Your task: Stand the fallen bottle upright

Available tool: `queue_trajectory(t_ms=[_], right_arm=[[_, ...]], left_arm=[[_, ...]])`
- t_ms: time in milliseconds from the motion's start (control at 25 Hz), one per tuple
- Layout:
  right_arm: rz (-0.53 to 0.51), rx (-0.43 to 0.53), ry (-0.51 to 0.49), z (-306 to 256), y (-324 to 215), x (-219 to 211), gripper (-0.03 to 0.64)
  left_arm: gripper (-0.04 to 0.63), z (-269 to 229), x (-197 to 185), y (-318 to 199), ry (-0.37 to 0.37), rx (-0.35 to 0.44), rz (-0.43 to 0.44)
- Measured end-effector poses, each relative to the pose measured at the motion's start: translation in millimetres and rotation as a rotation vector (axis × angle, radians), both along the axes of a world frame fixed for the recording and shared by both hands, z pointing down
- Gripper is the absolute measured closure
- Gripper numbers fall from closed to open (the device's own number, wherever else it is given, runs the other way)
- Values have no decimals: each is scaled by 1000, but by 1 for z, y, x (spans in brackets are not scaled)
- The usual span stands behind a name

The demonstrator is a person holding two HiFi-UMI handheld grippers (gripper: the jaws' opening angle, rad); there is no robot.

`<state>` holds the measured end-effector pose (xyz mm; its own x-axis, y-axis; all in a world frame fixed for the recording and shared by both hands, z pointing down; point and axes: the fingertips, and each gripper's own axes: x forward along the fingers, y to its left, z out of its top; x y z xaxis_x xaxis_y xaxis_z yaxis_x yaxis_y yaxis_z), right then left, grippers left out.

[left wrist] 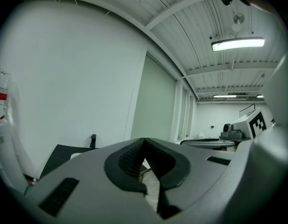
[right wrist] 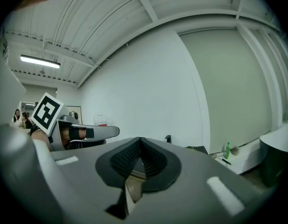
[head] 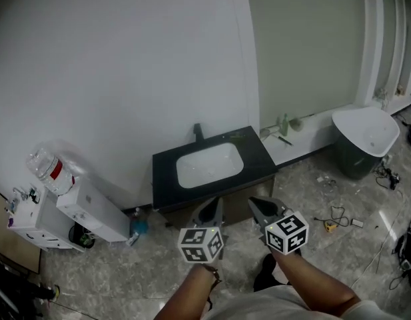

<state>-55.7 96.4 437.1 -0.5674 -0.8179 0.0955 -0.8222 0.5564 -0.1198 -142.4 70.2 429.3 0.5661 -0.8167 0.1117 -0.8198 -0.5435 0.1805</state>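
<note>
Head view: looked steeply down on a black tabletop (head: 258,155) with a white sink (head: 208,164) set into it.
Bottle (head: 236,136): lay flat as a small greenish shape at the tabletop's back right corner, too small to make out further.
Left gripper (head: 214,204): hovered closed and empty near the tabletop's front edge.
Right gripper (head: 257,204): hovered likewise closed and empty, just beside the left.

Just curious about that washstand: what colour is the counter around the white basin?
Black. The counter around the basin shows best in the head view.
</note>
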Motion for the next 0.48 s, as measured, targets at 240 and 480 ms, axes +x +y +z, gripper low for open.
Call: queue_trajectory(t_ms=[240,480], right_arm=[[-80,-12,-4,0,-132,46,612],[-188,-49,9,-4,-240,63,612]], left_arm=[[588,-3,42,-121,10,14,-67],[589,2,50,-211,-2,-40,-156]])
